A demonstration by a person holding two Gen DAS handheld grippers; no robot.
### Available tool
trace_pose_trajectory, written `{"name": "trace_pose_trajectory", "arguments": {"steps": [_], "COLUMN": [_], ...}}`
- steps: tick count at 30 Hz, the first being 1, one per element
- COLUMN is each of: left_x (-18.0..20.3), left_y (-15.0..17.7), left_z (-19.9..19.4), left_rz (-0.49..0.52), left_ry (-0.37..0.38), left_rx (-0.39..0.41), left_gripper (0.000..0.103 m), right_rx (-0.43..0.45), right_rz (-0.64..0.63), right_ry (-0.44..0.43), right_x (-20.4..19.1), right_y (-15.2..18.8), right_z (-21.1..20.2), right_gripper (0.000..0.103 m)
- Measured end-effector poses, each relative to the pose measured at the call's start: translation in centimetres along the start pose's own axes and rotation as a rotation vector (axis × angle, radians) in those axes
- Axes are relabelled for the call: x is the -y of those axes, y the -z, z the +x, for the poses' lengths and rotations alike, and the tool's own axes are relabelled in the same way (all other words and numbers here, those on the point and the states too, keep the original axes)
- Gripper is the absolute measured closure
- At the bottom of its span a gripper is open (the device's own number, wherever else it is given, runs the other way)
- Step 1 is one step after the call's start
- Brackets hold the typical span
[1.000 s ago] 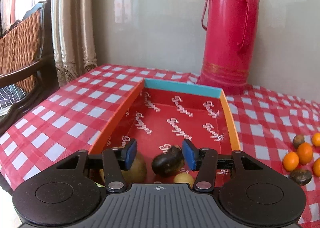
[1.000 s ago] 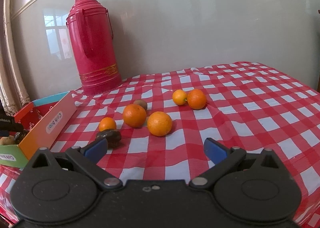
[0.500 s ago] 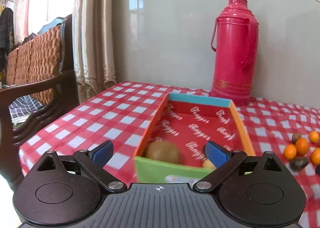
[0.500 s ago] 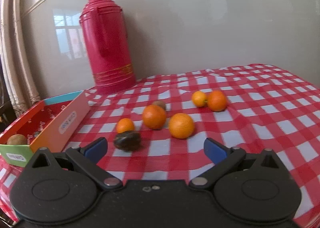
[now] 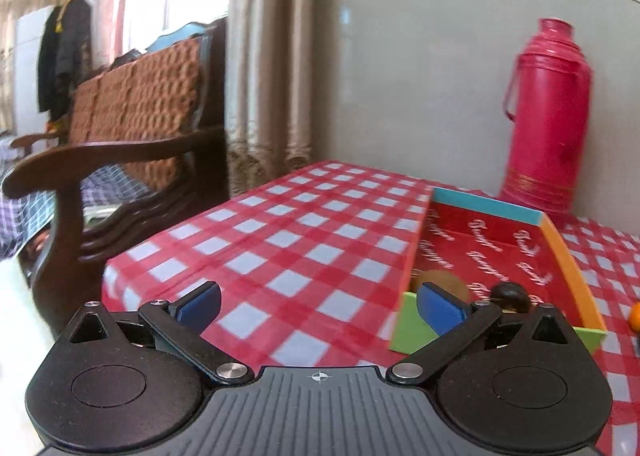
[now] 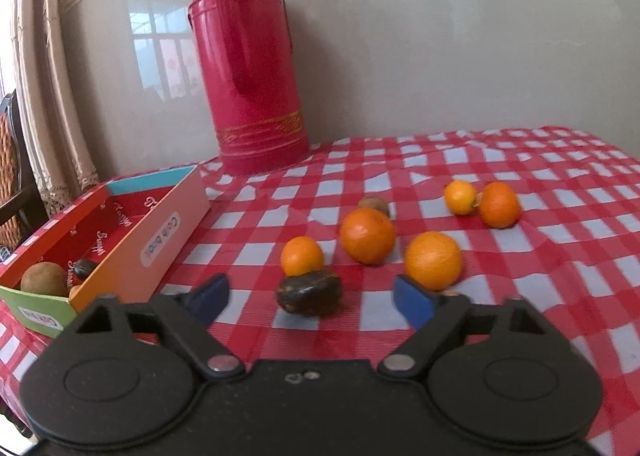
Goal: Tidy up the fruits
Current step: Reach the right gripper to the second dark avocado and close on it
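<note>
A shallow cardboard box [image 5: 572,280] with a red inside sits on the checked table; it also shows at the left of the right wrist view [image 6: 160,232]. In it lie a brown kiwi [image 6: 43,278], a dark wrinkled fruit [image 6: 84,268] and a small yellowish fruit, mostly hidden. My left gripper [image 5: 318,306] is open and empty, left of the box's near end. My right gripper [image 6: 310,296] is open and empty, with a dark wrinkled fruit [image 6: 310,293] lying between its fingers. Behind it lie several oranges [image 6: 367,235] and a small brown fruit [image 6: 374,203].
A tall red thermos [image 6: 248,67] stands at the wall behind the box. A wooden chair [image 5: 120,159] with a woven back stands off the table's left edge. The red-and-white checked cloth [image 5: 300,240] covers the table.
My left gripper has opened, let the dark fruit go in the box, and drawn back to the left. My right gripper has moved forward and left toward the dark fruit on the cloth.
</note>
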State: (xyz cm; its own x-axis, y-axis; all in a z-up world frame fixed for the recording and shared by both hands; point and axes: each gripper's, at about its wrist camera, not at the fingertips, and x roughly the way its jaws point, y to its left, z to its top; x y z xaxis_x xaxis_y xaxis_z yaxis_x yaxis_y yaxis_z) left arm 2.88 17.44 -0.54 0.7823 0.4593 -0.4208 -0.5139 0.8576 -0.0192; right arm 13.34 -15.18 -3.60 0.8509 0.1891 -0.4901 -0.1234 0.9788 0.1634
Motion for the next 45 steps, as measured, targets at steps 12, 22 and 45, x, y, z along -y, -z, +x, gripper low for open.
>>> {"name": "trace_pose_trajectory", "arguments": {"steps": [12, 22, 45], "left_x": [-3.2, -4.0, -5.5], "left_y": [0.2, 0.4, 0.5], "left_z": [0.9, 1.0, 0.9], "left_rz": [-0.042, -0.040, -0.094], "left_ry": [-0.055, -0.076, -0.071], "left_rx": [-0.010, -0.011, -0.013], "left_gripper": [0.000, 0.000, 0.000], "right_rx": [-0.053, -0.056, -0.051], "right_rz": [0.038, 0.000, -0.049], "right_ry": [0.044, 0.067, 0.065], "right_x": [-0.1, -0.9, -1.9], "right_y": [-0.4, -0.3, -0.5], "right_z": [2.3, 2.4, 1.7], "right_gripper": [0.046, 0.068, 0.071]}}
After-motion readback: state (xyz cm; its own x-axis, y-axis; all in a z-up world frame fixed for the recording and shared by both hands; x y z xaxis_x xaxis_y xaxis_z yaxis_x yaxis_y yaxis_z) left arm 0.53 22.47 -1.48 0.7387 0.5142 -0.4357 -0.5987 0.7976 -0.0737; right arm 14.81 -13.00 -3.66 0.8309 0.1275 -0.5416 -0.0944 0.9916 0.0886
